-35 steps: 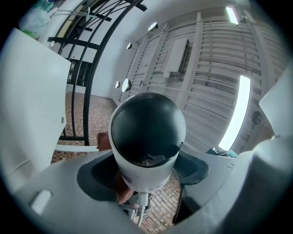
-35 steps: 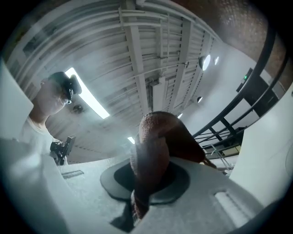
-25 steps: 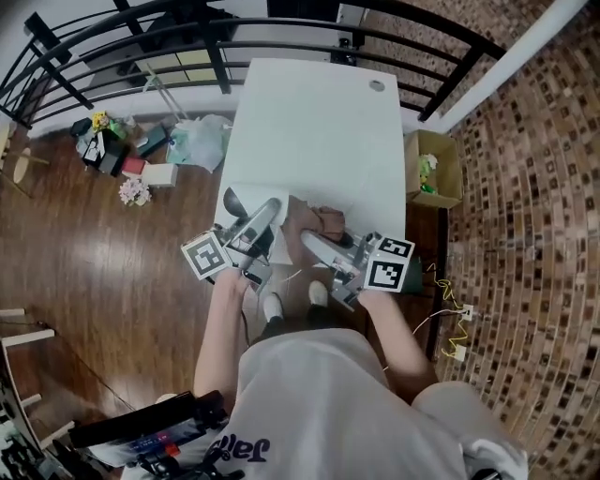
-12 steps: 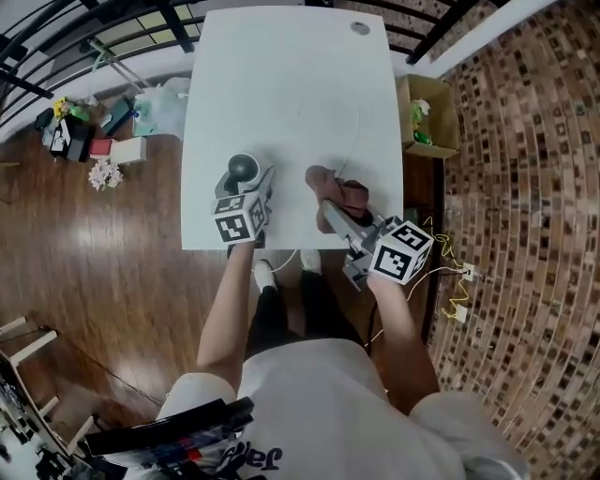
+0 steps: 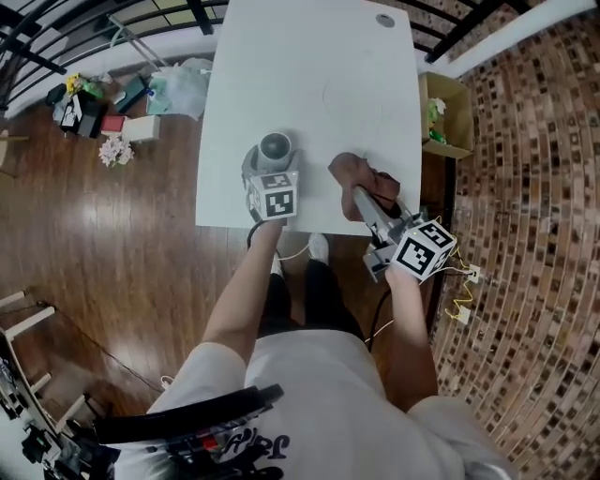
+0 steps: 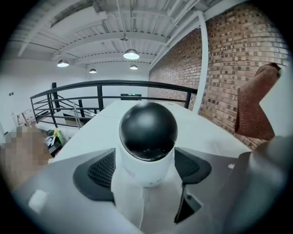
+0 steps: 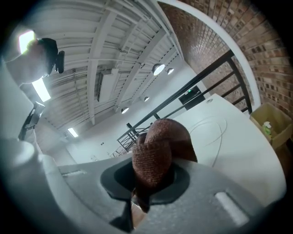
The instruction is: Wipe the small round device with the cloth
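The small round device point(image 5: 275, 146), a white body under a black dome, stands upright on the white table point(image 5: 309, 75) near its front edge. My left gripper point(image 5: 274, 161) straddles it. In the left gripper view the device point(image 6: 148, 137) fills the gap between the two black pads point(image 6: 98, 171). The jaws have just been opening, with the device between them and the pads close beside its body. To the right, my right gripper point(image 5: 361, 199) is shut on a bunched brown cloth point(image 5: 361, 176). The cloth point(image 7: 153, 151) bulges out between that gripper's jaws point(image 7: 149, 183).
A white cable point(image 5: 281, 253) runs from the device over the front edge. A thin wire point(image 5: 352, 103) curves across the tabletop, with a round grommet point(image 5: 385, 21) at the far corner. A cardboard box point(image 5: 442, 117) stands right of the table, clutter point(image 5: 103, 103) on the floor to the left.
Both grippers came down from in front of the person's body to the table. The device now stands on the table near its front edge. The cloth moved right with the right gripper.
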